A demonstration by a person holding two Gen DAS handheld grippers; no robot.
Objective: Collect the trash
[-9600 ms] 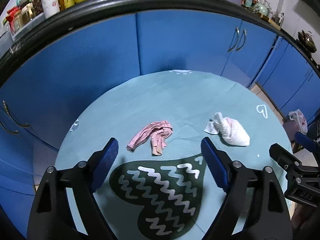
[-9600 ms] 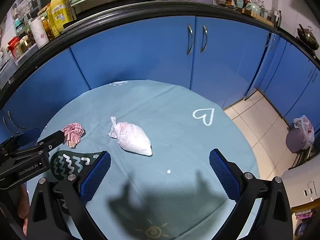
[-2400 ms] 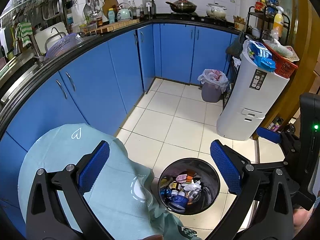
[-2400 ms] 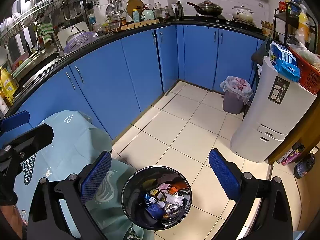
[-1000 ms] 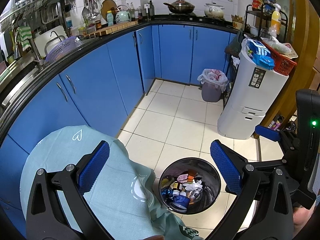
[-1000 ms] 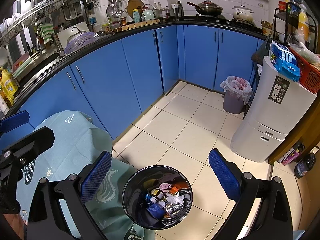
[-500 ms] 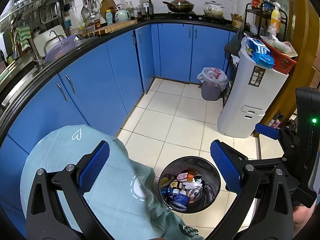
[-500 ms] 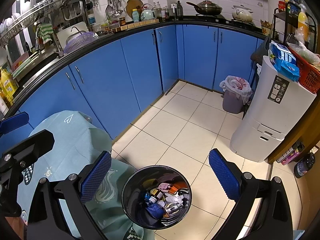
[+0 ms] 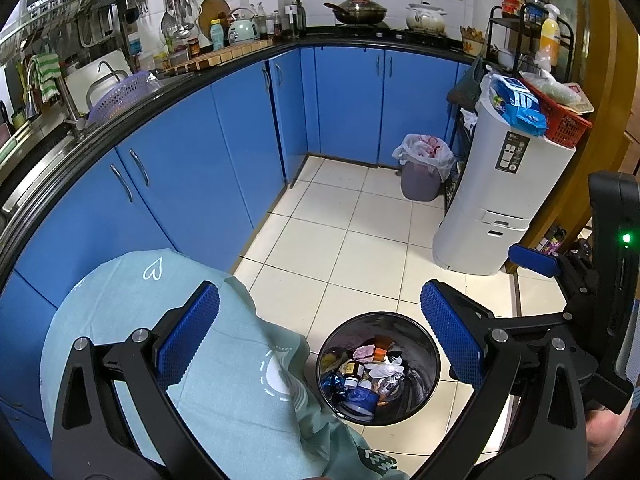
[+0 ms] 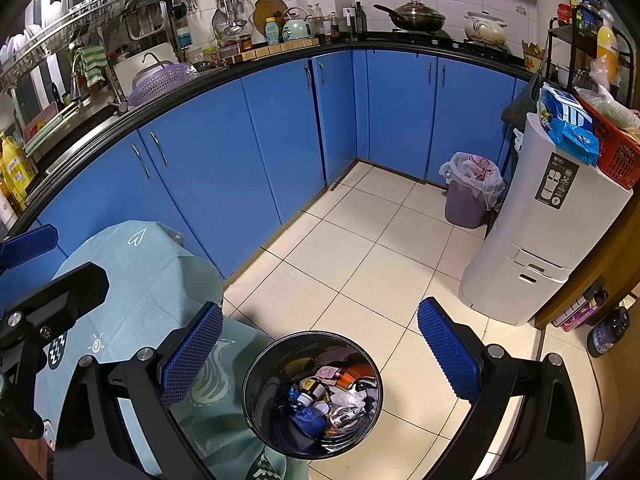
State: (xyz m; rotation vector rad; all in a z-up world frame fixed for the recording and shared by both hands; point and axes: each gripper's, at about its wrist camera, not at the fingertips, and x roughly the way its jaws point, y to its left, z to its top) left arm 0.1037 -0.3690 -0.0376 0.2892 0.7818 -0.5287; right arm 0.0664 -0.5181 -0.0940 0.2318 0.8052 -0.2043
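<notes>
A round black trash bin (image 9: 424, 344) stands on the tiled floor beside the table, holding several pieces of trash (image 9: 362, 376). It also shows in the right wrist view (image 10: 256, 376). My left gripper (image 9: 318, 334) is open and empty, above and in front of the bin. My right gripper (image 10: 318, 342) is open and empty, also above the bin. The right gripper (image 9: 536, 260) shows at the right edge of the left wrist view. No trash shows on the visible part of the table.
The table's teal cloth (image 9: 132, 312) hangs down next to the bin. Blue cabinets (image 9: 240, 136) line the wall. A white appliance (image 9: 496, 200) and a small lined bin (image 9: 422, 168) stand at the back right. Tiled floor (image 10: 360, 256) lies between.
Compared with the earliest frames, both grippers have left the tabletop with its pink and white trash and now hang over the bin. In the last second, almost nothing has moved.
</notes>
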